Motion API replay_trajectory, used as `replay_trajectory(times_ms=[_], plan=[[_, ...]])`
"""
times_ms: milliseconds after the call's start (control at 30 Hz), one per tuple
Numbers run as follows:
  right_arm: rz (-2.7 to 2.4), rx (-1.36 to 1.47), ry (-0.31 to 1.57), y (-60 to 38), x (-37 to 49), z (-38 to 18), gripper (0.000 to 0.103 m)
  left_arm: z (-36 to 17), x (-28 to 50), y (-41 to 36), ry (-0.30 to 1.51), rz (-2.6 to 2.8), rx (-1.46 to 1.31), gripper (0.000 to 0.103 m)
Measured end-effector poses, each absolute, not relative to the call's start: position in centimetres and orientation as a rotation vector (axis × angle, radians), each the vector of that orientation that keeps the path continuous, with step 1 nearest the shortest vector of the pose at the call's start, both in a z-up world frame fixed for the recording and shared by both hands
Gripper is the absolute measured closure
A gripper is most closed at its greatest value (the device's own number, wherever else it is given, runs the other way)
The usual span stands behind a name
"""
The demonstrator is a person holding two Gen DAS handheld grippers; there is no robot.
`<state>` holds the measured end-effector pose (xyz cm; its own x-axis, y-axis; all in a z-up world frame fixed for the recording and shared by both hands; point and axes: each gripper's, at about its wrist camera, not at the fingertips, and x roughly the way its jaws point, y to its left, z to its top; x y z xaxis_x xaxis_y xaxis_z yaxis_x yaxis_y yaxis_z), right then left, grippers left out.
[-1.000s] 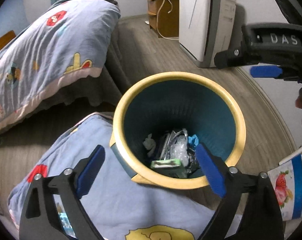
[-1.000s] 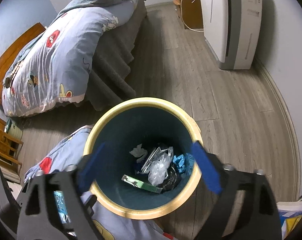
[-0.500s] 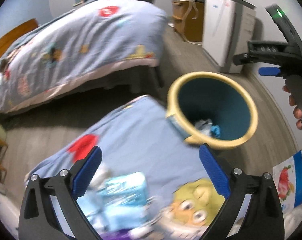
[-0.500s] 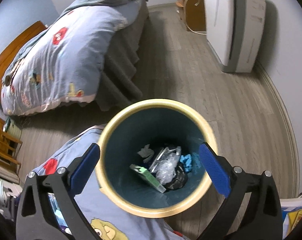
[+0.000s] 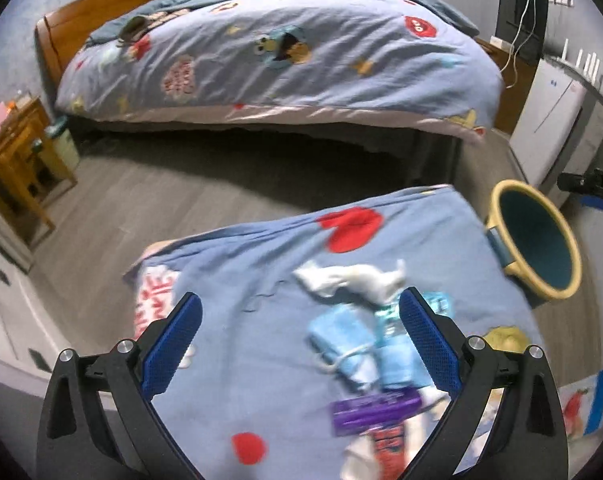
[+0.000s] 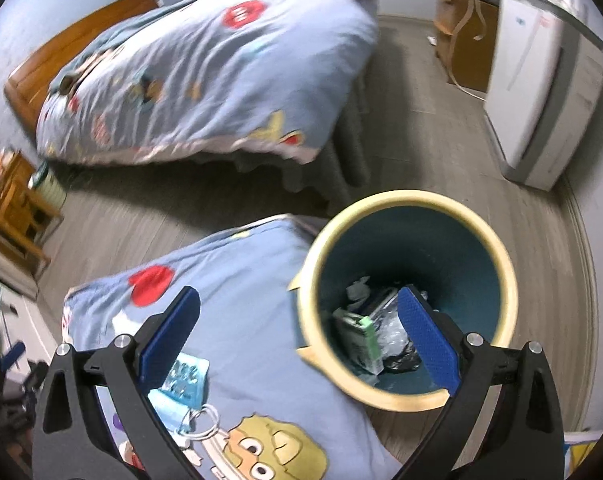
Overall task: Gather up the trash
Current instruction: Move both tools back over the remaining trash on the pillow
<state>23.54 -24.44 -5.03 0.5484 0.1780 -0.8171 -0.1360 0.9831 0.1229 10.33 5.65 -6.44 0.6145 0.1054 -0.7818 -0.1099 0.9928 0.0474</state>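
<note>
A yellow-rimmed teal trash bin (image 6: 501,280) stands on the floor, with wrappers and a green box (image 6: 359,338) inside; it also shows in the left wrist view (image 5: 541,288). My right gripper (image 6: 297,340) is open and empty over the bin's left rim. My left gripper (image 5: 301,344) is open and empty above a blue cartoon-print cloth surface (image 5: 261,280). On it lie a crumpled white tissue (image 5: 349,280), a light blue face mask (image 5: 341,344), a blue packet (image 5: 397,356) and a purple wrapper (image 5: 375,410).
A bed with a blue cartoon duvet (image 5: 277,52) fills the back. A white appliance (image 6: 541,92) stands by the right wall, a wooden cabinet (image 6: 461,32) behind it. A wooden stool (image 5: 17,160) stands at the left. A strawberry-print carton (image 5: 581,404) lies at lower right.
My left gripper has swung left from above the bin to over the cloth with the trash. My right gripper has shifted left, the bin now under its right finger.
</note>
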Motion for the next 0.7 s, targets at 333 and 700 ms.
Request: replay_trajectory(times_ms=[333,700], plan=[[0.305,-0.176,1.043,-15.9,18.8,-7.6,0.006,-8.1,7.2,7.5,0.935,0.123,0.041,0.005],[0.335,-0.052,1.063,-14.5,12.6,-7.3,0.006,-12.0,-1.8,3.0,1.011,0.134,-0.059,0.005]])
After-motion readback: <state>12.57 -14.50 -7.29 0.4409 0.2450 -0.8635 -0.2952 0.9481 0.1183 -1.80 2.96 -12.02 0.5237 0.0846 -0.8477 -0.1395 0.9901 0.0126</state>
